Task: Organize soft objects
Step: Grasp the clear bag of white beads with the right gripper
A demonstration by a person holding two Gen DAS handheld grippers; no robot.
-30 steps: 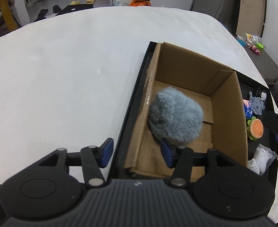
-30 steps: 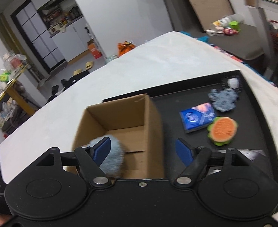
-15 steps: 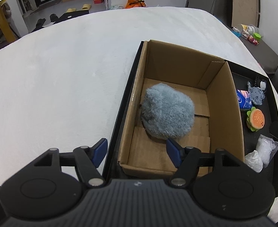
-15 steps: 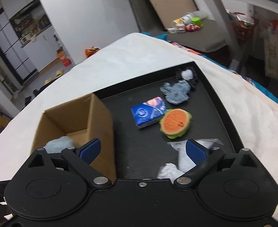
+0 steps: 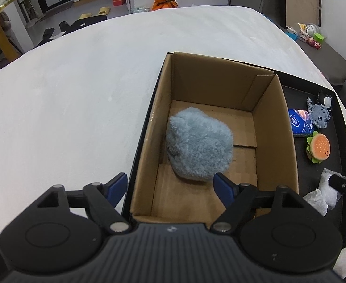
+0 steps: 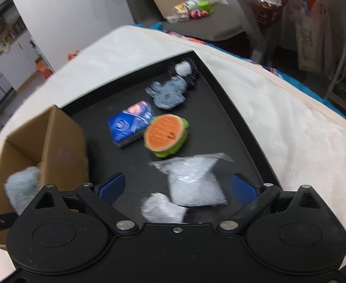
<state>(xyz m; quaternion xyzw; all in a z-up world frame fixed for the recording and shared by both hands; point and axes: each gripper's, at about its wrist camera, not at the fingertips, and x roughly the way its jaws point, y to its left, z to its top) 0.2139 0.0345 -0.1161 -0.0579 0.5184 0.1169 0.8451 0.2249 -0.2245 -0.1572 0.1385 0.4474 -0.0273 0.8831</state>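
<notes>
Moved since earlier: right gripper [image 6: 177,187] swung from cardboard box [image 5: 276,122] over to black tray [image 6: 220,108]; left gripper [image 5: 170,185] backed off, higher above box.
Edges and room: box in tray's left end; bare tray floor between box wall and toys.
Left view only: box interior, fluffy blue-grey plush [image 5: 198,146] alone on its floor.
Right view only: clear plastic bag [image 6: 194,179] between spread jaws, untouched; blurred.
Tray contents: burger plush [image 6: 165,136], blue packet [image 6: 130,122], grey plush [image 6: 168,92].
Left gripper: spread, empty.

Right gripper [image 6: 177,187], jaws spread, above clear plastic bags [image 6: 194,184] on black tray [image 6: 234,118] (burger plush [image 6: 165,135] beyond).
</notes>
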